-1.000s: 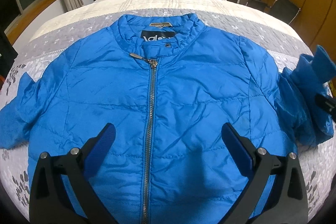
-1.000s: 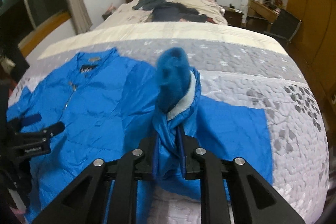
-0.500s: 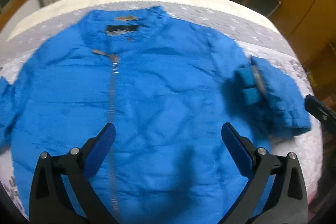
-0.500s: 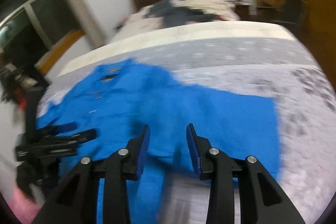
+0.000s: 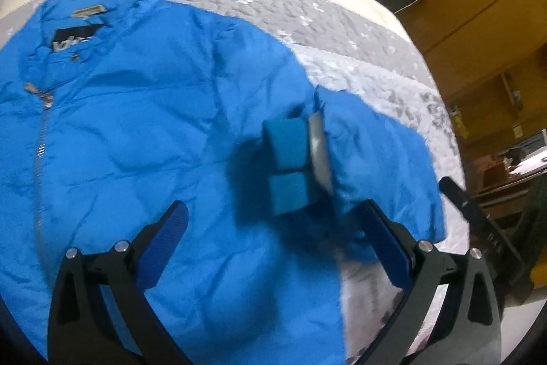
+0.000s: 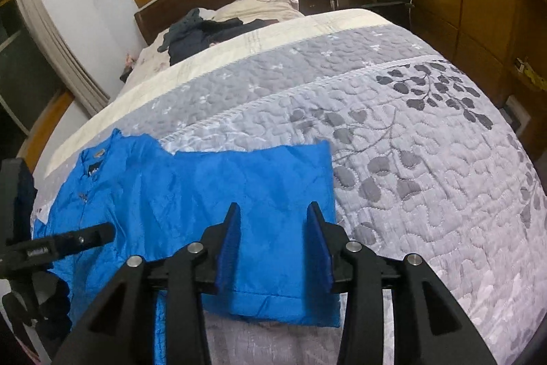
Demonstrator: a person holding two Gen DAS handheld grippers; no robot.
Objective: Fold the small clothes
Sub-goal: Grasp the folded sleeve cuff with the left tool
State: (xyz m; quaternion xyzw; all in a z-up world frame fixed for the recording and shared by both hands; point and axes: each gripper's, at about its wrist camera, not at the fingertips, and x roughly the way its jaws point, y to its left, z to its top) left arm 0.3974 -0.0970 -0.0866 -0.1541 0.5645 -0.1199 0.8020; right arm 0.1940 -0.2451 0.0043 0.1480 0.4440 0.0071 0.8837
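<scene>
Bed [image 6: 427,132], grey quilt. Blue jacket [image 5: 143,132] flat, zipped, collar at 11 o'clock. Sleeve [image 5: 369,159] folded inward, cuff [image 5: 287,159] on chest, long axis 3-to-9. Left gripper [image 5: 273,235] gaping, empty, cuff at 12, nearer. Right gripper [image 6: 273,242] parted, empty, over sleeve.

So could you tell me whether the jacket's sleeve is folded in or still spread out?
Folded in. The sleeve doubles back, its cuff lying on the jacket front; both grippers are open.
</scene>
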